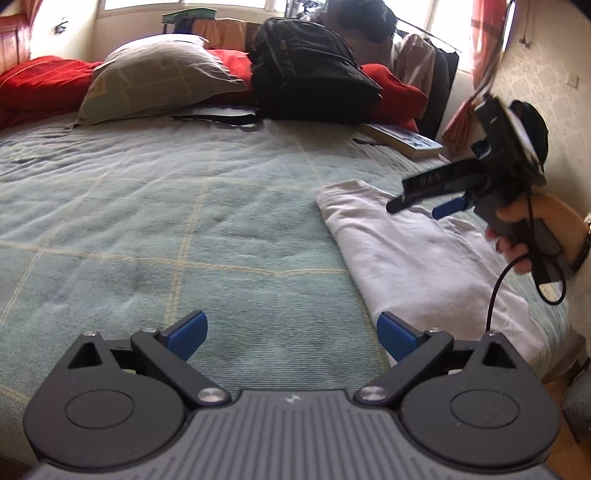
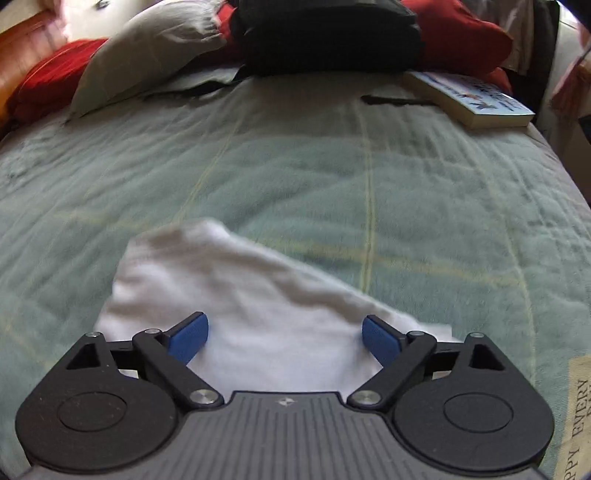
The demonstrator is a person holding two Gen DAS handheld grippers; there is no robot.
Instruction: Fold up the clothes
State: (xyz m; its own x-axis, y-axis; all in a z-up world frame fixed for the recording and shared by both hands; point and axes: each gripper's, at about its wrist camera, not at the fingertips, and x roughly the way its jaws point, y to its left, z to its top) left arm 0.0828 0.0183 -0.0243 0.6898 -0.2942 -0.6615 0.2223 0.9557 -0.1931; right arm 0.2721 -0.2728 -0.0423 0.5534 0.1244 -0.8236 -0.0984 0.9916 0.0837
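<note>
Daylight glares through the windows [image 1: 229, 3] far ahead of the tongs; edges bow strongly, and the right view is motion-blurred.

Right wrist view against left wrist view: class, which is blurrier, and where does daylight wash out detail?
Right wrist view: the white folded cloth and the book are smeared by motion blur. Left wrist view: sharper overall, but the windows blow out to white and glare bleaches the pillow; fisheye curvature bends the green bedspread.
</note>
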